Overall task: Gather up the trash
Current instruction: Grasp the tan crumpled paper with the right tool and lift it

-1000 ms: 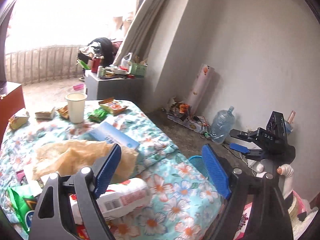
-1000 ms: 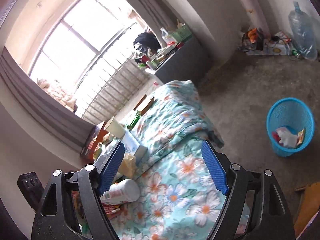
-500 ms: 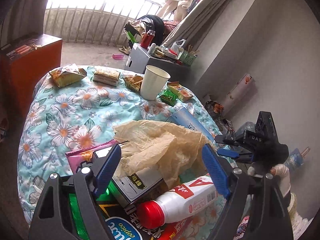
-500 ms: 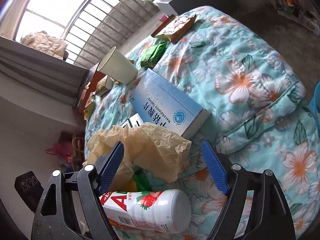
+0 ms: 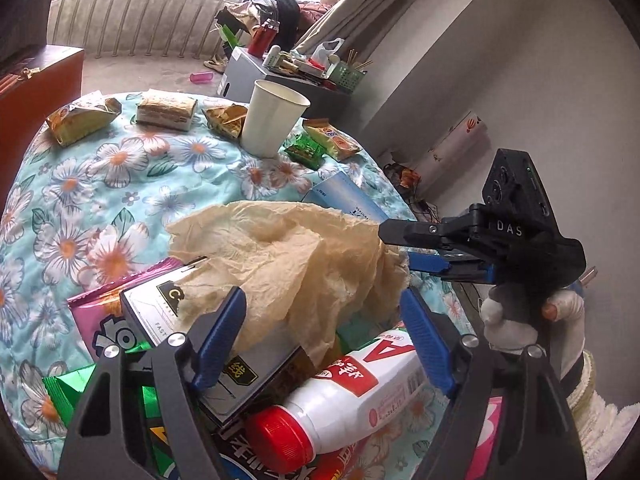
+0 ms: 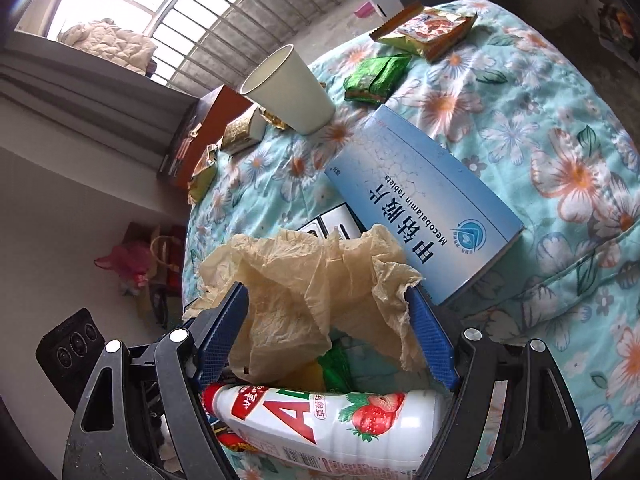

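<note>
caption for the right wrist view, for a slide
Open right claw straddling crumpled tan paper above a white strawberry drink bottle on the floral quilt.

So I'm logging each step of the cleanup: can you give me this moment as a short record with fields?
surface: floral turquoise quilt
nearest trash: crumpled beige plastic bag, white strawberry-drink bottle with red cap, lying on its side
other items: upright white paper cup, blue tablet box, green foil packet
left claw: open, holding nothing
right claw: open around the bag, no grip yet
</note>
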{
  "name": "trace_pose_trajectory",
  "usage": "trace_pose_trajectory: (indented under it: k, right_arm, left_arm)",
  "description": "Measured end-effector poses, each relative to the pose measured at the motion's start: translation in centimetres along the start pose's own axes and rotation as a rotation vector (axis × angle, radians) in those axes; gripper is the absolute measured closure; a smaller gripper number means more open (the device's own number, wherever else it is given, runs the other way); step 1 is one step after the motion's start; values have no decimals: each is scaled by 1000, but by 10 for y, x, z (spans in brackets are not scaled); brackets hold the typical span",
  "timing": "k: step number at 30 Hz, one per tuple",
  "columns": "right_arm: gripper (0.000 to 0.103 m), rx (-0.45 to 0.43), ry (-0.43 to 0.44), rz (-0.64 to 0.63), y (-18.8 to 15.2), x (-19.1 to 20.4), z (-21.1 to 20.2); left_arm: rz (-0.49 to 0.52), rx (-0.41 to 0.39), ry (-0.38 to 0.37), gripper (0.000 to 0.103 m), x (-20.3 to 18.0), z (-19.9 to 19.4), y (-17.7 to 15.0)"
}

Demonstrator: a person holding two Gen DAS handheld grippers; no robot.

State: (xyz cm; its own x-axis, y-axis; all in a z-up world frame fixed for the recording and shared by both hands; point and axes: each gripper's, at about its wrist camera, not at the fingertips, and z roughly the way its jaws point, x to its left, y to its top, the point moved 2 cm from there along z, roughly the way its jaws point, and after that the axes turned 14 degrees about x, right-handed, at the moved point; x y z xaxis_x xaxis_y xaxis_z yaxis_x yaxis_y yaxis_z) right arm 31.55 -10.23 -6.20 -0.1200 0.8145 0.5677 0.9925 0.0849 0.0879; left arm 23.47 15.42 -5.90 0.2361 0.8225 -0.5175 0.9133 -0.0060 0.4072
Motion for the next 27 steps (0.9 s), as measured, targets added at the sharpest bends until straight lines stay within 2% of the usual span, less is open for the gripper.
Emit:
trace_pose_trajectory:
  k: [9, 18, 20, 22, 27]
  right_arm:
    - [27, 80, -97, -125, 19, 48, 35]
    - [32, 167, -318, -266, 23, 72, 74]
    - [37, 169, -371, -296, 21, 75, 79]
    - [42, 169, -387, -320, 20, 77, 82]
    - [75, 153, -375, -293, 19, 70, 70]
  left_arm:
    - [18, 22, -43, 26, -2, 7, -1]
    - [30, 35, -85, 27, -2, 4, -9]
    - [30, 33, -88, 27, -1, 0, -12]
    - [29, 27, -91, 27, 0, -5, -16]
    - [24, -11, -90, 27, 2, -24, -27]
